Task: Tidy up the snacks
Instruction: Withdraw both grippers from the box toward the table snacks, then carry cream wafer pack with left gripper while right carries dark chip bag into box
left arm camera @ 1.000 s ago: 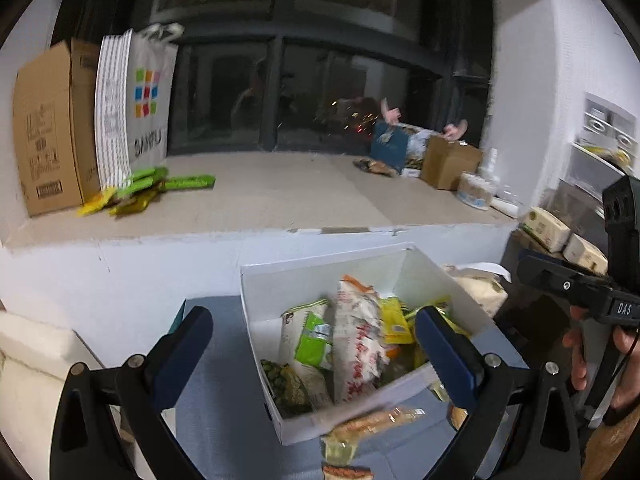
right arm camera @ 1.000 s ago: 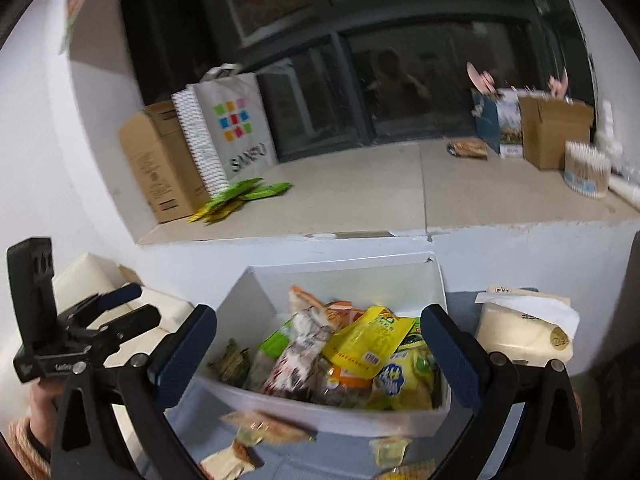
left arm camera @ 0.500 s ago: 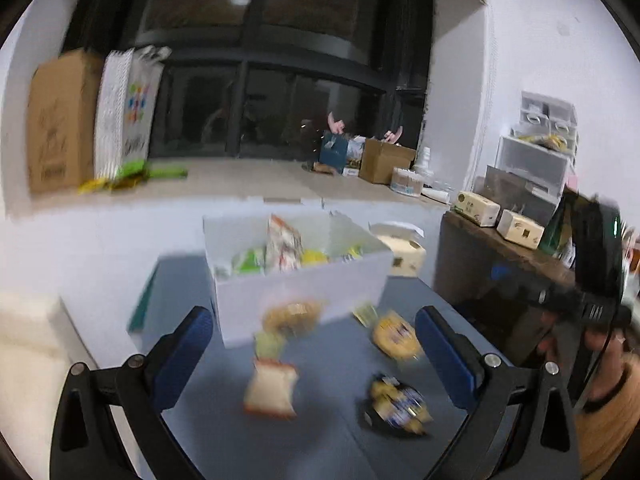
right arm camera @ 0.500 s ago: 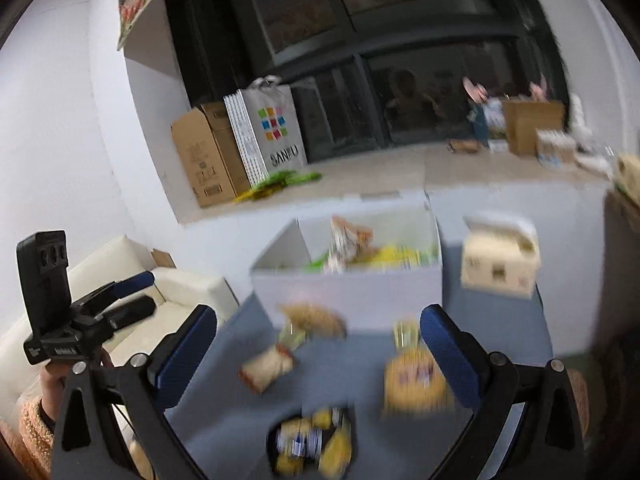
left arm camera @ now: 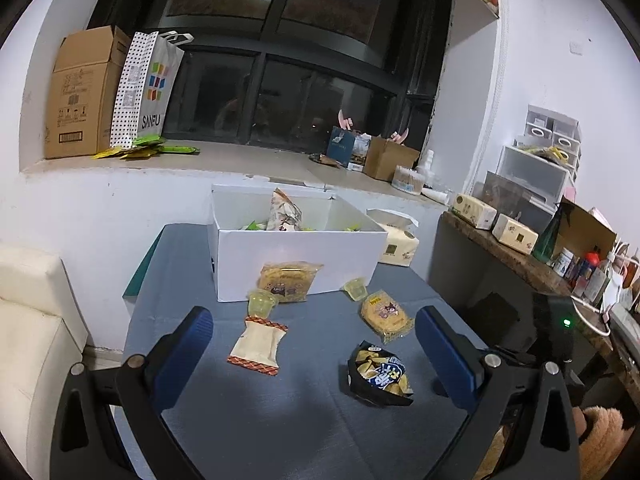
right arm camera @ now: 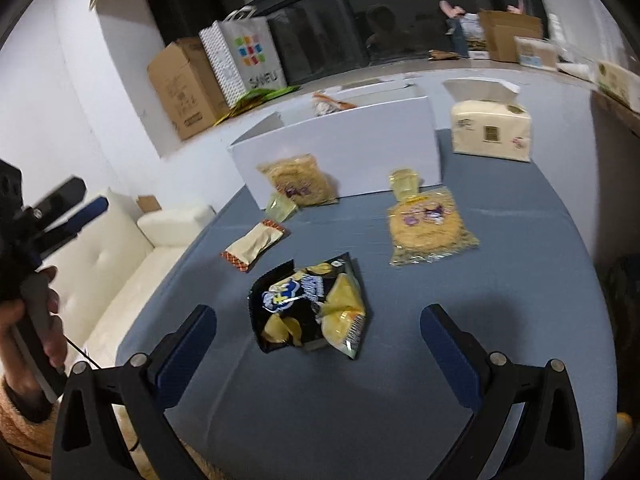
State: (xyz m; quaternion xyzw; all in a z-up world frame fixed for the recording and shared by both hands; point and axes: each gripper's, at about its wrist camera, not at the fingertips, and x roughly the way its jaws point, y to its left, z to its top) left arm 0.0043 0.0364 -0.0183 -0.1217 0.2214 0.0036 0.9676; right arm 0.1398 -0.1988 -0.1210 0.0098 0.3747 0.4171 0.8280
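Observation:
A white box [left arm camera: 300,258] [right arm camera: 340,148] with several snack packs in it stands at the far side of the blue table [left arm camera: 280,412]. Loose snacks lie in front of it: a black chip bag [left arm camera: 380,374] [right arm camera: 310,308], a beige wafer pack [left arm camera: 258,346] [right arm camera: 254,244], two round yellow cookie packs [left arm camera: 288,280] [left arm camera: 386,314] [right arm camera: 428,226], and two small jelly cups [left arm camera: 262,304] [left arm camera: 356,290]. My left gripper [left arm camera: 314,360] is open and empty, above the near table. My right gripper [right arm camera: 318,350] is open and empty, just short of the chip bag.
A tissue pack [right arm camera: 490,130] stands right of the box. A cream sofa [right arm camera: 132,256] lies left of the table. The windowsill [left arm camera: 240,160] behind holds a cardboard box [left arm camera: 82,92], a shopping bag [left arm camera: 148,92] and green packets. A cluttered wooden shelf [left arm camera: 520,256] stands at right.
Both grippers have pulled back and up from over the white box to the near side of the table. The loose snacks in front of the box have come into view.

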